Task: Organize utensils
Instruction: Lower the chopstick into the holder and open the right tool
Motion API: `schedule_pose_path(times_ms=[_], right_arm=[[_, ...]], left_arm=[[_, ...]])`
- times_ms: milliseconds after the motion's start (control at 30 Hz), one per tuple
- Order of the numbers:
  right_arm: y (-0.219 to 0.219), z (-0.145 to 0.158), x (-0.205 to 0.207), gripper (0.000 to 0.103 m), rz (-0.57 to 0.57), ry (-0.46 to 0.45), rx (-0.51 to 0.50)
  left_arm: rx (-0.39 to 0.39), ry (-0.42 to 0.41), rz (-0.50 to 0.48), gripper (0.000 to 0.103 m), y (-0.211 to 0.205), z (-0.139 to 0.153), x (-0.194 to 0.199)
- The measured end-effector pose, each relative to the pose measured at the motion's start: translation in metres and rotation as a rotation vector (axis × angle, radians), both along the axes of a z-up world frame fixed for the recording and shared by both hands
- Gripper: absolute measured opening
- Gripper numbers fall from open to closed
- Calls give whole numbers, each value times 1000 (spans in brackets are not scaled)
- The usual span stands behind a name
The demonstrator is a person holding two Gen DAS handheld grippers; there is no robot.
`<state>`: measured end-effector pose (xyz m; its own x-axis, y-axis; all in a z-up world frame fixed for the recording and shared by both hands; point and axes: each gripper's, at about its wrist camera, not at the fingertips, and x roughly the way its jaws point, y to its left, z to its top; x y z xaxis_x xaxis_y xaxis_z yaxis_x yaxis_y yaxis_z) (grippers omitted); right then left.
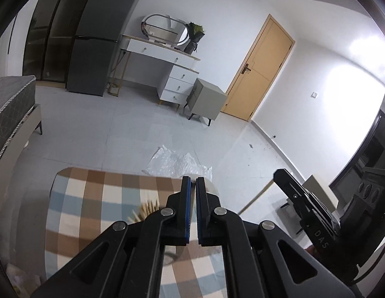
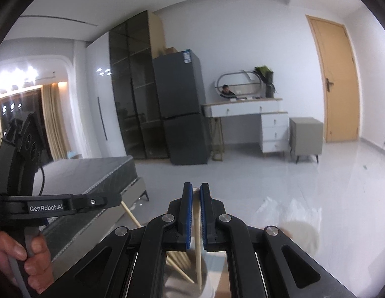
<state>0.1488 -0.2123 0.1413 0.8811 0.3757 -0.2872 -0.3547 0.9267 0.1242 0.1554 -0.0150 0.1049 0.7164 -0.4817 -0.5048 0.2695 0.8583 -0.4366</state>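
Note:
My right gripper (image 2: 196, 191) is shut on a pale wooden chopstick (image 2: 197, 226) that runs along its blue pads and down into a pale cup (image 2: 207, 268) with several more chopsticks (image 2: 177, 263). My left gripper (image 1: 193, 181) is shut, and I see nothing between its pads. Under it a fan of chopsticks (image 1: 147, 209) shows above the checked tablecloth (image 1: 93, 198). The right gripper (image 1: 279, 176) appears at the right with its chopstick (image 1: 254, 198) slanting down. Another chopstick (image 2: 130, 214) slants from behind the left gripper (image 2: 115, 200); whether it is held I cannot tell.
A blurred pale round container (image 2: 300, 236) stands right of the cup. A clear plastic bag (image 1: 177, 161) lies on the floor beyond the table. A grey bed (image 2: 93, 173), a fridge (image 2: 182, 109), a white dressing table (image 2: 262, 119) and a door (image 2: 339, 79) stand farther off.

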Motion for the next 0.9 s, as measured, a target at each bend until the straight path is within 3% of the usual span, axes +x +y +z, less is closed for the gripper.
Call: schedule_pose_path(times_ms=[400,900], right_arm=[[39,-21,43,5,61,-6,-52],[48,-70,43,5,137,55,-189]], left_arm=[[-31,41,15,0,19,-25,41],[-39,173,-41,0,12,-56,54]])
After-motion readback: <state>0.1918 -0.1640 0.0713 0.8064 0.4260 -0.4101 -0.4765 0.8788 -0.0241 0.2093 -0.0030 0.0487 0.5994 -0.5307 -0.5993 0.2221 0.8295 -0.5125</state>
